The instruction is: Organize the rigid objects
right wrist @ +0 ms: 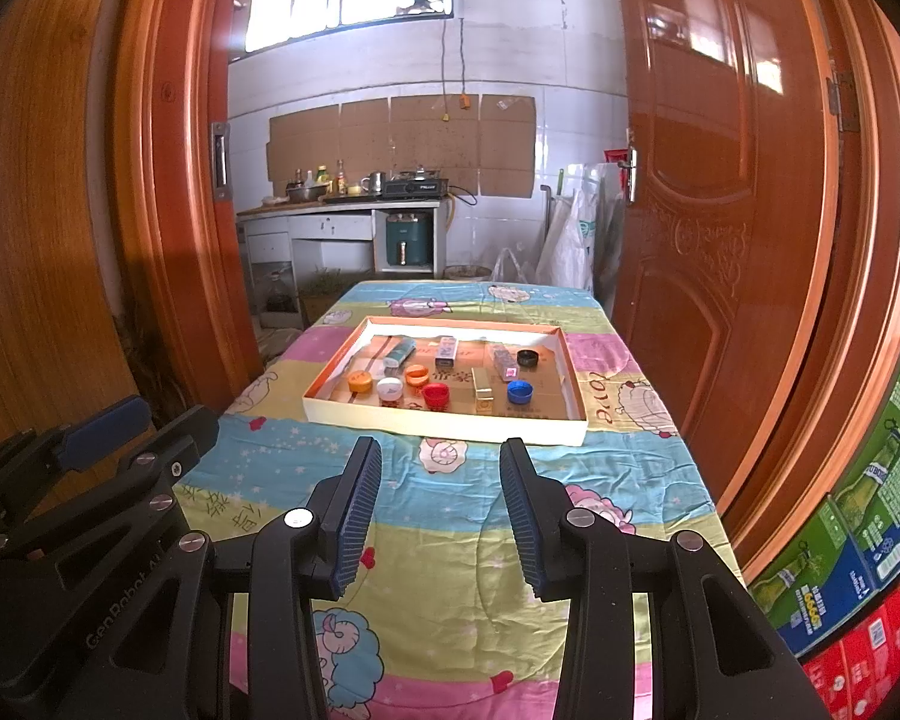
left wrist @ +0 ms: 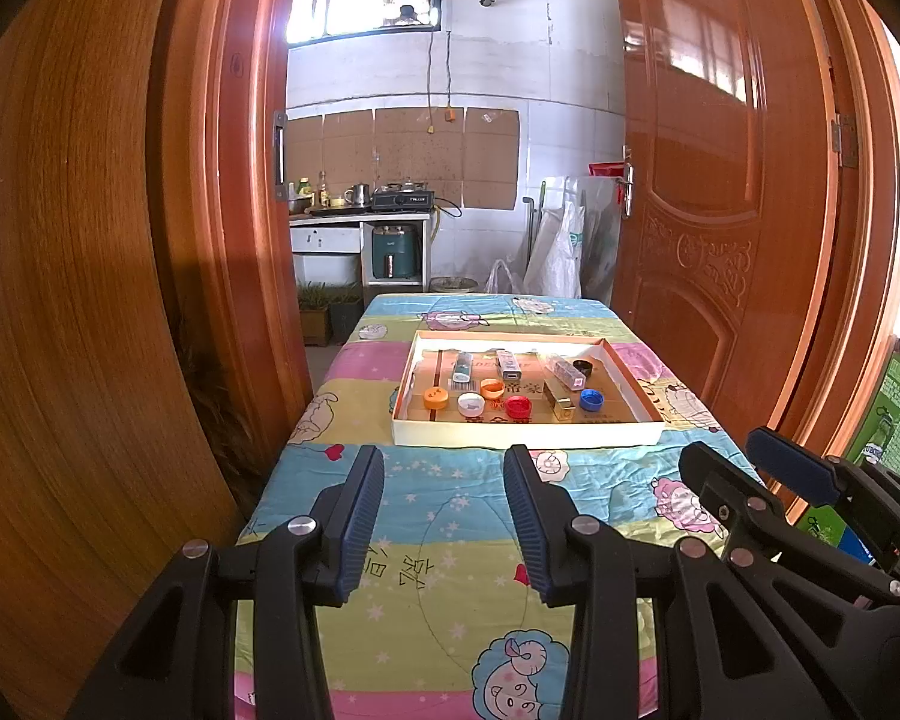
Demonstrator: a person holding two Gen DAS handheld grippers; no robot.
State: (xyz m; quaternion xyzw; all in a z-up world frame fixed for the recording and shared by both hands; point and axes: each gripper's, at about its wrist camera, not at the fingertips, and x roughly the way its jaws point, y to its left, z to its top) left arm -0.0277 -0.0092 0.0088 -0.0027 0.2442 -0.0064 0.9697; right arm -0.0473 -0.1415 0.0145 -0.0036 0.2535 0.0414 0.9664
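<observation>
A shallow cardboard tray [left wrist: 525, 435] [right wrist: 438, 423] lies on the cartoon-print tablecloth [left wrist: 450, 480]. In it are several bottle caps: orange [left wrist: 436, 398], white [left wrist: 470, 403], red [left wrist: 517, 406], blue [left wrist: 591, 399] and black [left wrist: 582, 366]. Small boxes lie there too: a gold one [left wrist: 557, 402], a clear one [left wrist: 564, 372], a teal one [left wrist: 462, 367]. My left gripper [left wrist: 444, 480] hovers open over the cloth, short of the tray, nothing between its fingers. My right gripper [right wrist: 441, 474] stands open beside it, also short of the tray. Each gripper shows at the edge of the other's view.
Wooden door leaves [left wrist: 720, 210] flank the table on both sides. Beyond the table is a kitchen counter [left wrist: 360, 219] with a stove and bottles. Stacked printed cartons [right wrist: 858, 540] stand at the right of the table.
</observation>
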